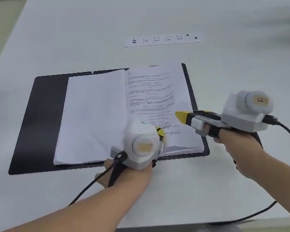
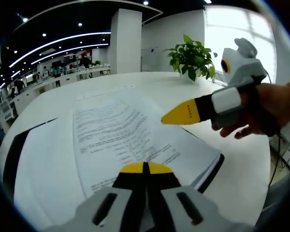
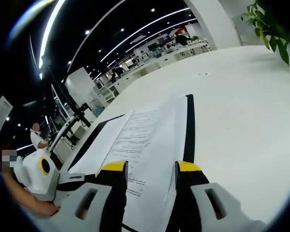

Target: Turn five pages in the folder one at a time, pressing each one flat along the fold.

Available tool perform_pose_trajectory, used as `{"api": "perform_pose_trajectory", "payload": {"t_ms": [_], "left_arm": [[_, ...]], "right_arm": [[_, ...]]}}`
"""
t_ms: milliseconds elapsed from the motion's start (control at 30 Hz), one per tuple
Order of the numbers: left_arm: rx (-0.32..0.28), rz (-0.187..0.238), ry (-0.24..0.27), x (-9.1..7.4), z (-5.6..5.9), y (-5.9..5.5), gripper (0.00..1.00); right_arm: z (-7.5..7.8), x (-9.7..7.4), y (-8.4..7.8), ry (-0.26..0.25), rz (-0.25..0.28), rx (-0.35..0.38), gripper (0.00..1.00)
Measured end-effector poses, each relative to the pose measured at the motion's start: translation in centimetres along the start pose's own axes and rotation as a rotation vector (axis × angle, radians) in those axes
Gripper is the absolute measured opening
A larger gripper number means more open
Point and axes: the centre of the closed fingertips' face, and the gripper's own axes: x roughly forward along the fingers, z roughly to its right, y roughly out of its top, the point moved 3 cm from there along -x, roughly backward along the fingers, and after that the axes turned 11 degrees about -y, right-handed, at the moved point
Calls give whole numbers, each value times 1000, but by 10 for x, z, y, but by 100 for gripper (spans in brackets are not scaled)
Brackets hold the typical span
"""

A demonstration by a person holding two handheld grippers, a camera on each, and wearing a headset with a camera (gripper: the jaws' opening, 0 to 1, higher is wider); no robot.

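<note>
Folder [image 1: 38,121]: lies open and flat on the white table [image 1: 232,58], straight in front of the person.
Pages: blank sheet [image 1: 94,116] left of the fold [image 1: 126,111], printed page [image 1: 152,96] right of it.
Left gripper [image 2: 145,168]: jaws closed tip to tip, nothing seen between them. It is low over the printed page's near end, close to the fold.
Right gripper [image 3: 151,169]: jaws well apart and empty, straddling the printed page's outer edge.
Step (judged): catching the next single sheet at its outer edge.
Method: nip only the top sheet near the lower corner and lift in a shallow arc over the fold. Then run the closed left tips along the fold from the near end to the far end.
Risk: two sheets caught together, or a creased corner if the pinch is hard.
Beyond: power strip [image 1: 164,39] at the far side of the table, well apart.
</note>
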Motion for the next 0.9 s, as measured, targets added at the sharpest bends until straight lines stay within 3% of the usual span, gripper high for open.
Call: {"api": "perform_pose_trajectory", "payload": {"t_ms": [233,367,600,667,767,900], "left_arm": [[-3,2,2,-1,0,0,0],[-6,0,0,-1,-1,0,0],[-7,-10,-7,-1,0,0,0],[-30,-11,-20,-1,0,1,0],[-44,-28,-66,-3,5,3,8],[-43,-61,-61,-15,4,-1,14]], "right_arm": [[1,-2,-6,-15,-20,16,22],[6,-7,-8,-44,-38,44,1],[1,-12,-6,-26,-53,146,0],[0,-13,-4,-30,-61,163,0],[-2,-17,1,-29,-69,216,0],[-8,-22,6,-16,-72,255,0]]}}
